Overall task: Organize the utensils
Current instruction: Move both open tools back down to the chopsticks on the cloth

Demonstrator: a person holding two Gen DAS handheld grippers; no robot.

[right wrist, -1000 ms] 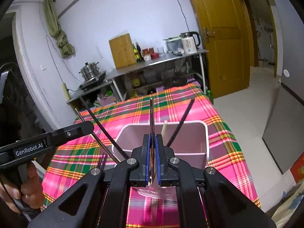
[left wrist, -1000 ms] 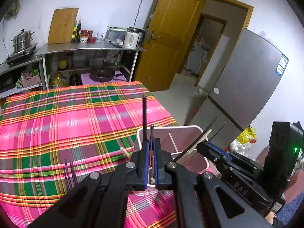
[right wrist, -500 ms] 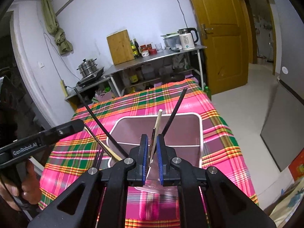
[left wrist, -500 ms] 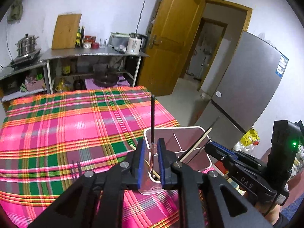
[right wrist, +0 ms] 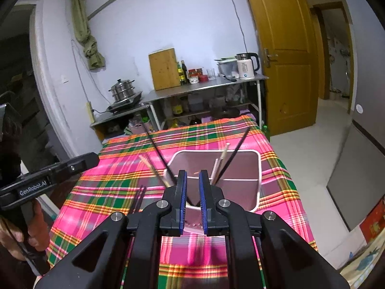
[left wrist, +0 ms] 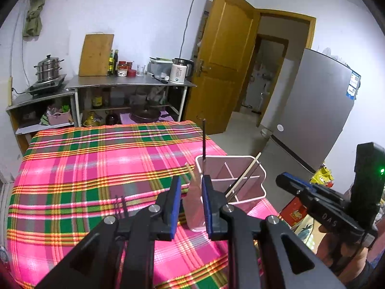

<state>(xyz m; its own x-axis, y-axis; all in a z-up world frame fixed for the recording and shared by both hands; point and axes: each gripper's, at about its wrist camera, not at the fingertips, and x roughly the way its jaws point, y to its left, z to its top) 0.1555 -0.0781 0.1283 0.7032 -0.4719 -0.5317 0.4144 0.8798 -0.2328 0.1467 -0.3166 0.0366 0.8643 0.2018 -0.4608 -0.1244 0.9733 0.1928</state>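
Table (left wrist: 72, 168) covered by a pink, green and yellow plaid cloth (left wrist: 101, 149). A white compartmented utensil holder (left wrist: 261, 183) stands on its near right part; a dark fork (left wrist: 120, 206) lies flat to its left, apart from it.

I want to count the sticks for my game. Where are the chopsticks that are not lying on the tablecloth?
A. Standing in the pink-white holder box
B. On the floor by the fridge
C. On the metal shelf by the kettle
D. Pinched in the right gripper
A: several chopsticks lean upright inside the divided holder, while both the left gripper and the right gripper are open and hold nothing.
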